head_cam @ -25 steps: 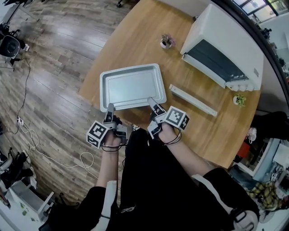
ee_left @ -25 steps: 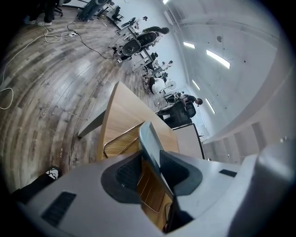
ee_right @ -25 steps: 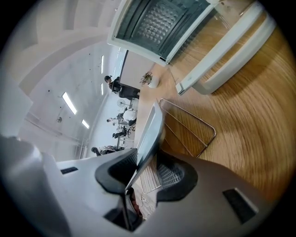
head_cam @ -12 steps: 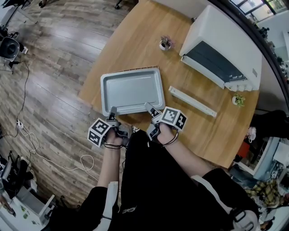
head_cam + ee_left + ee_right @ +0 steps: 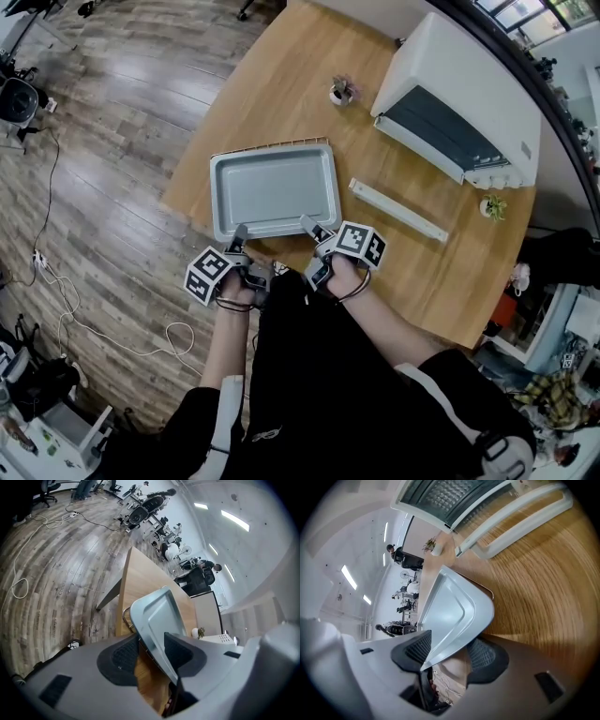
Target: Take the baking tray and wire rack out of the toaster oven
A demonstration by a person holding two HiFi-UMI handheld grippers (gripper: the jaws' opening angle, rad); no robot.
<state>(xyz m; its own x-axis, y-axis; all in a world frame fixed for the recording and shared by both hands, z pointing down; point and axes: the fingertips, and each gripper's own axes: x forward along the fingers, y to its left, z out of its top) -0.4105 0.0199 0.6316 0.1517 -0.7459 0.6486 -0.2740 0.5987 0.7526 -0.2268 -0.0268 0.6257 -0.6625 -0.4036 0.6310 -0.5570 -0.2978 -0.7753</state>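
Already, from the head view, I am seeing the baking tray (image 5: 274,187) lying flat on the bench (image 5: 281,84). It is along the near edge, toward the left corner. It is sitting well apart from the toaster oven (image 5: 469,84), which is standing at the far right corner with its dark glass door looking shut. The wire rack (image 5: 272,143) is peeking out as a thin line past the tray's far rim, so I am judging that it is lying under the tray. My left gripper (image 5: 239,230) and right gripper (image 5: 307,222) are reaching over the tray's near rim, one toward each near corner. A long white strip (image 5: 398,210) is lying between tray and oven.

In the left gripper view, my left gripper (image 5: 151,648) is straddling the rim of the tray (image 5: 157,616). Its fingers have just been opening, and bare bench (image 5: 136,578) is showing between one pad and the metal, so they are not pressing on it. A loop of the rack (image 5: 125,617) is showing beneath the tray.

In the right gripper view, my right gripper (image 5: 450,652) is likewise standing apart around the rim of the tray (image 5: 454,616). Those fingers have also just been opening. The rack's wire (image 5: 490,591) is showing at the tray's corner.

Both things are looking out of the oven and set down. I am judging that only drawing my fingers off the rim is left.
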